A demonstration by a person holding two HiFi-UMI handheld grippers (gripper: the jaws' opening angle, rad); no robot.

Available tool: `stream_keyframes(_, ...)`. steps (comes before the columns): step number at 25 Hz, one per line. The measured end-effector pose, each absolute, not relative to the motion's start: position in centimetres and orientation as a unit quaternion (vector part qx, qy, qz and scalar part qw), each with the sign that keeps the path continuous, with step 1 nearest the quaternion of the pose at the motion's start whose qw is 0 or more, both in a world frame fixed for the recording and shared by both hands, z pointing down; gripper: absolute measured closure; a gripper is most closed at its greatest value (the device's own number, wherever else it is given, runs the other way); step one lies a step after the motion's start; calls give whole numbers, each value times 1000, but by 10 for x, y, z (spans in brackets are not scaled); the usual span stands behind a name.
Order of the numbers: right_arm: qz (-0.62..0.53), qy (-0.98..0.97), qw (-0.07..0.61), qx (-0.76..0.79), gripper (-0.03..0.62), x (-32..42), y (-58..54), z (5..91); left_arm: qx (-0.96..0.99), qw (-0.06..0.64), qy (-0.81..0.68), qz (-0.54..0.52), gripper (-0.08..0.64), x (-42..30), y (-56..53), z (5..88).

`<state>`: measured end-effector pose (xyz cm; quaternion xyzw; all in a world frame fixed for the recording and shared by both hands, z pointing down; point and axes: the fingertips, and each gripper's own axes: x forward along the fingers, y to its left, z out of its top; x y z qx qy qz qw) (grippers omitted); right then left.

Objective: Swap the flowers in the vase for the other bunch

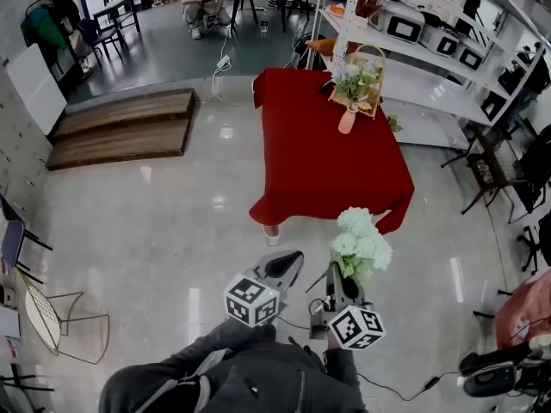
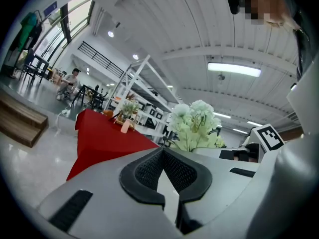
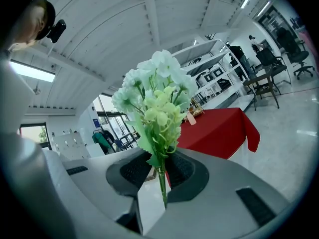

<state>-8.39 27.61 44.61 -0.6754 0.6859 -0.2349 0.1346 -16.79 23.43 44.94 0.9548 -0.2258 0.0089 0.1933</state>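
Open hall, glossy grey floor point(image 1: 172, 213), and a red-clothed bench point(image 1: 318, 170) well ahead of the person carrying the replacement flowers.

On the bench's far end a slim pale vase point(image 1: 347, 120) is full of the old flowers point(image 1: 355, 83), with a wicker basket point(image 1: 377, 101) close behind it whose contents I cannot tell. The right tool point(image 1: 342, 284) is part closed on the thin stems of the new white-green bunch point(image 1: 360, 243), held upright and well apart from the vase. The left tool point(image 1: 288, 267) is fully closed and empty. The likely risks are that the stems slip or swing in so narrow a pinch, that the new stems jam if the old flowers are not taken out first, and that the light vase tips or knocks the basket when the old ones are pulled.
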Motion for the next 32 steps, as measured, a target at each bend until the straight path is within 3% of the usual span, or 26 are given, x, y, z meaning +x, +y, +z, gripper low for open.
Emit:
stream_keyframes(22, -205, 680, 119, -693, 514, -64, 267, 449, 951, 212, -223, 11, 551, -167, 219, 466)
stream_keyframes(32, -219, 663, 147, -701, 514, -52, 260, 449, 951, 213, -222, 18, 551, -172, 214, 466)
